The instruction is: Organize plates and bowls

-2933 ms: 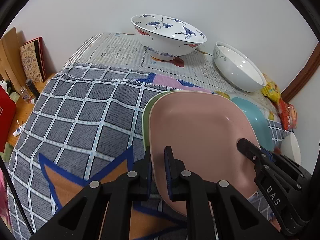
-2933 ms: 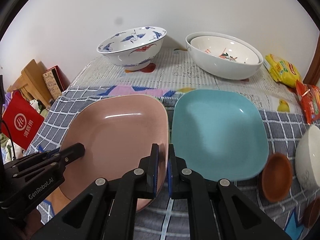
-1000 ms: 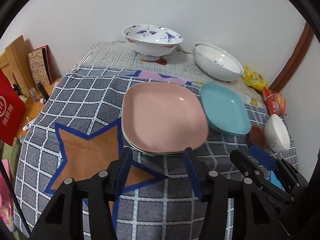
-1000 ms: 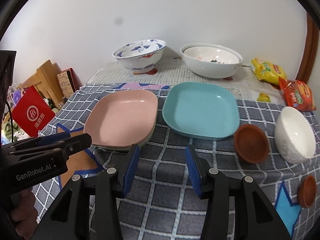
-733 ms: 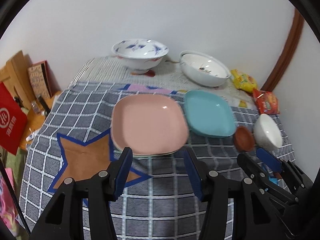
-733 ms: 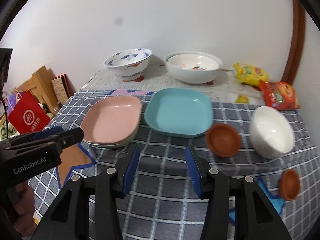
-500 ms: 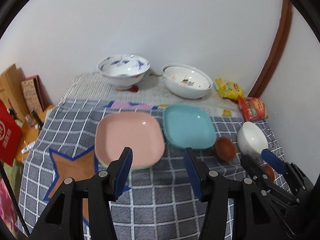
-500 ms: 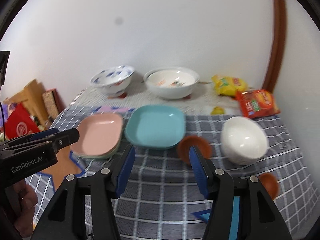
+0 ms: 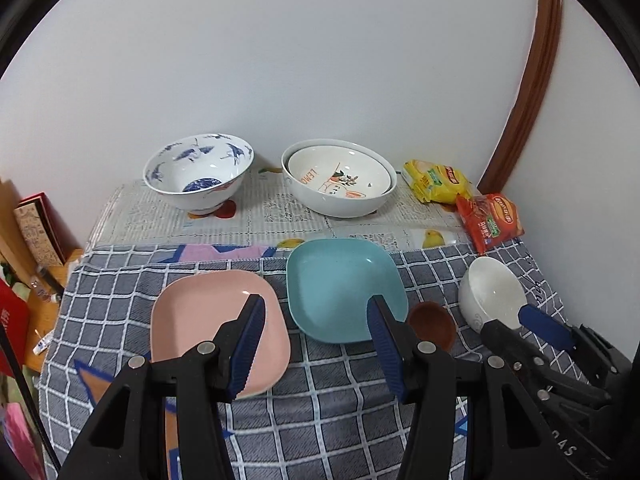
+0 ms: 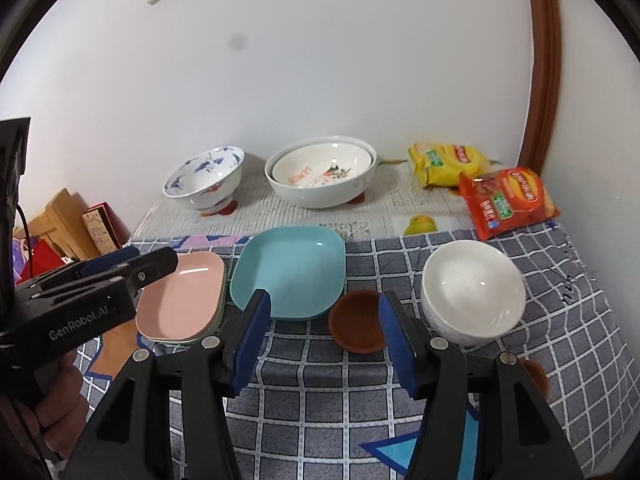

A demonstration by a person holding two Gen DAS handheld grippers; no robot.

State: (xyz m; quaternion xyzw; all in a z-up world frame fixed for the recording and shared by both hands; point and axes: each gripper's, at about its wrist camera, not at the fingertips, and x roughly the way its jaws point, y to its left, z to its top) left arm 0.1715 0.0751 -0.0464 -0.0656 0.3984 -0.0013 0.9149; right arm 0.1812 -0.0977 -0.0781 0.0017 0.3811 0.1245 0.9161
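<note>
Left gripper (image 9: 314,322): agape, empty | right gripper (image 10: 324,320): agape, empty | risk: teal plate (image 10: 289,270) slipping from edge pinch

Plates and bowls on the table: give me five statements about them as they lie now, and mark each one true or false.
1. The pink plate sits on top of other plates. True.
2. The teal plate is stacked on the pink plate. False: it lies beside it on the checked cloth.
3. The left gripper and the right gripper are both open and hold nothing. True.
4. The plain white bowl has the small brown dish inside it. False: the dish rests on the cloth next to the bowl.
5. The white bowl with the orange print is nested inside a larger white bowl. True.
</note>
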